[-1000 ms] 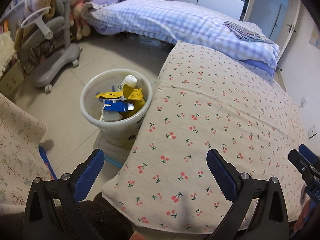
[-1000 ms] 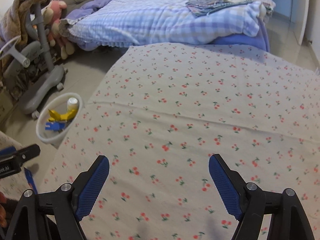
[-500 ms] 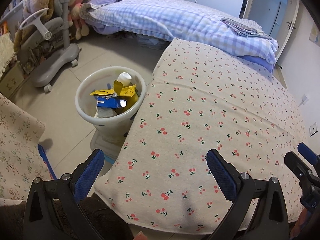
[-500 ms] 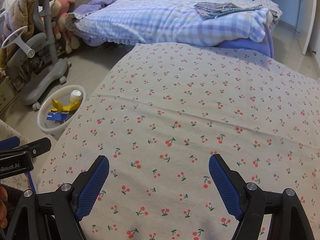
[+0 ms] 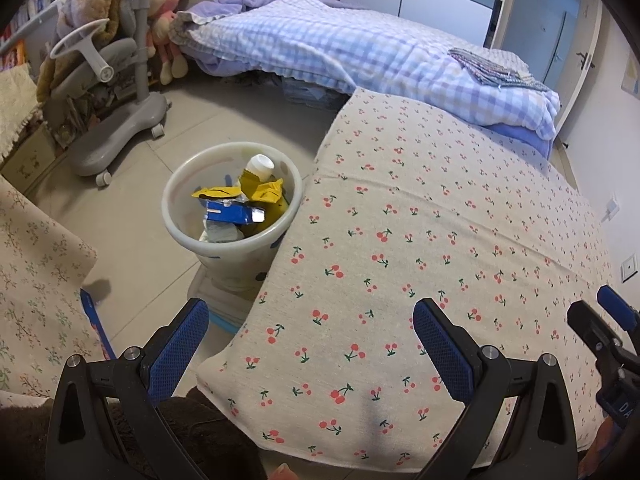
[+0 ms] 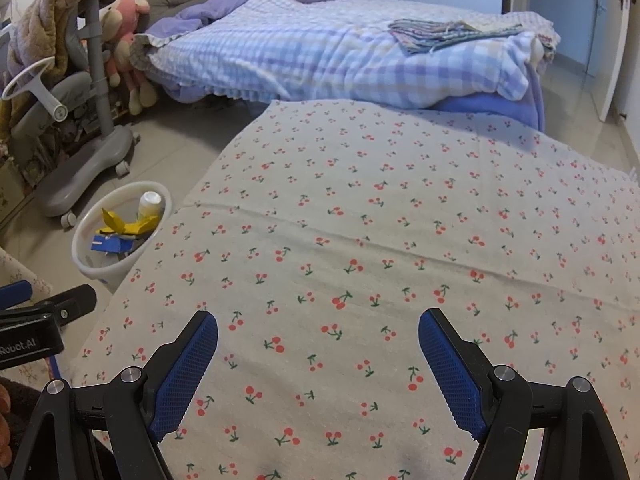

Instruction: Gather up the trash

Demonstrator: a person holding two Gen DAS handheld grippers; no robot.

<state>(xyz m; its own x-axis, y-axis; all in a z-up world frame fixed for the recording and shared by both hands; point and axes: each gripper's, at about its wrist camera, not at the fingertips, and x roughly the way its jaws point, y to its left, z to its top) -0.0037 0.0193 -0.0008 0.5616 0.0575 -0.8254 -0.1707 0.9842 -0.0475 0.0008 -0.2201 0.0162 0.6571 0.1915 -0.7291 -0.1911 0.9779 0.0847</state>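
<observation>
Jaws on both grippers spread wide, nothing btwn them.

Left wrist view: left gripper point(image 5: 310, 344) hangs over the near corner of the surface point(image 5: 440, 240), w/ its cherry-print cloth. One finger is over the floor gap, the other over the cloth. Bin point(image 5: 232, 208) stands on the floor, touching the surface's left edge. Inside: yellow wrappers point(image 5: 262, 192), blue carton point(image 5: 234, 214), white bottle point(image 5: 260, 166) at the far side, pale crumpled stuff at the bottom. Right gripper point(image 5: 600, 332) pokes in at the right edge. Grey chair point(image 5: 116, 92) and pink plush point(image 5: 168, 12) sit beyond the bin; bed point(image 5: 360, 52) w/ checked quilt behind.

Right wrist view: right gripper point(image 6: 318, 360) sits over the middle of the cloth, both fingers above it. Bin point(image 6: 120, 232) is far left, tucked against the surface edge, same trash showing. Part of the left gripper point(image 6: 40, 320) shows at lower left. Folded cloth point(image 6: 448, 34) lies on the bed.
</observation>
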